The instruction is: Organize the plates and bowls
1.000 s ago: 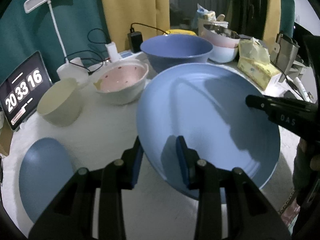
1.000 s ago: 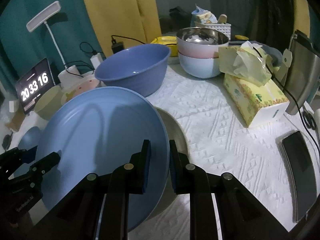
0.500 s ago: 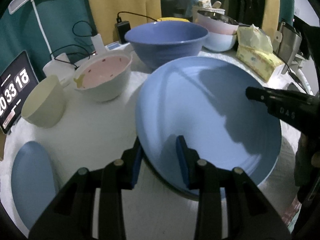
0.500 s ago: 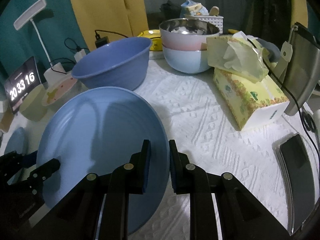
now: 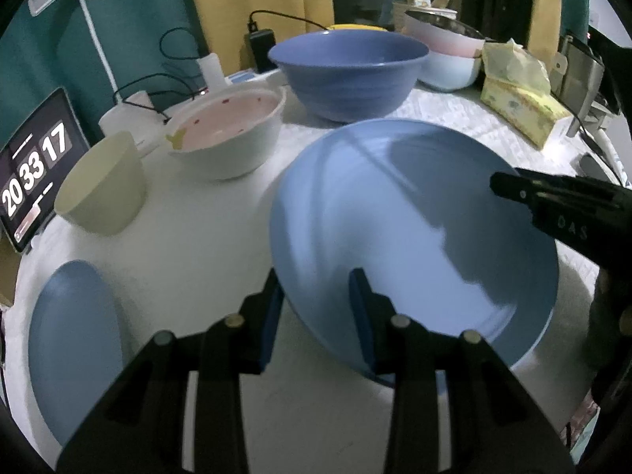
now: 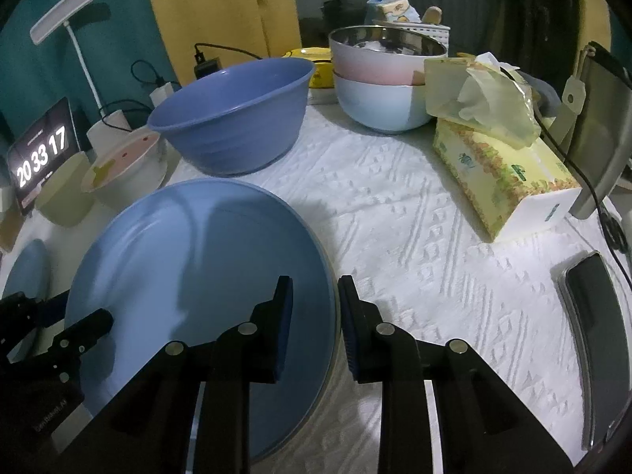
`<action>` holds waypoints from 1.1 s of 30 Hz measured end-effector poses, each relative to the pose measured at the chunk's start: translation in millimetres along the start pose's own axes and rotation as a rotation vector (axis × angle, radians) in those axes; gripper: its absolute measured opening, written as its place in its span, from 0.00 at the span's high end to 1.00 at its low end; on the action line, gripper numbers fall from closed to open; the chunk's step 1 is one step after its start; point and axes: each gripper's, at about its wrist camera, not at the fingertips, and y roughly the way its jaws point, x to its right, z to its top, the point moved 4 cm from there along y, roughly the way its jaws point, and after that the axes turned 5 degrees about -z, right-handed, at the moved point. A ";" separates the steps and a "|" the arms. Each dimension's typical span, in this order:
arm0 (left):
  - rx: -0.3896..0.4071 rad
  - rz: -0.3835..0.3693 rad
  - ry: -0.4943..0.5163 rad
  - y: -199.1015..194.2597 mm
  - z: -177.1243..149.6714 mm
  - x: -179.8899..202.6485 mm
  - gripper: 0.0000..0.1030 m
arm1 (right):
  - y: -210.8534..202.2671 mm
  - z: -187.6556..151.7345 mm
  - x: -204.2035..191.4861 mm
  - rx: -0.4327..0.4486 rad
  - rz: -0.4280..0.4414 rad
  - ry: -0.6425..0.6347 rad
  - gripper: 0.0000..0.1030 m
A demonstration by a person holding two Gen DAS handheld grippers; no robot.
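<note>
both grippers straddle the large blue plate (image 5: pixel 414 229) rim: left gripper (image 5: pixel 316 308) narrow, right gripper (image 6: pixel 314 316) opening.

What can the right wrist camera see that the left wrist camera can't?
Only the right wrist view shows a gray rim under the big blue plate and the whole phone.

Only the left wrist view shows the small blue plate almost whole.

Both show the big plate, the dark blue bowl, the clock, and the tissue box. The right gripper is opening around the big plate's edge.
</note>
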 end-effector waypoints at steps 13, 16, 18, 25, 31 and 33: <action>-0.006 -0.011 -0.041 -9.6 -13.4 -22.7 0.62 | -5.9 -5.6 -22.1 -0.022 0.007 -0.007 0.73; 0.019 -0.022 -0.066 -17.9 -14.3 -29.5 0.54 | -12.5 -4.5 -22.9 -0.013 -0.017 -0.001 0.68; 0.033 -0.023 -0.076 -22.6 -14.4 -33.6 0.54 | -18.4 -3.7 -25.4 0.000 -0.030 -0.005 0.66; 0.090 -0.027 -0.100 -44.4 -18.0 -47.8 0.54 | -42.2 -0.2 -39.5 0.037 -0.044 -0.026 0.64; 0.128 -0.033 -0.114 -62.0 -23.1 -61.7 0.54 | -58.5 -0.1 -57.7 0.056 -0.040 -0.049 0.64; 0.141 -0.031 -0.120 -68.5 -25.9 -67.2 0.54 | -61.5 -0.5 -65.2 0.059 -0.036 -0.058 0.64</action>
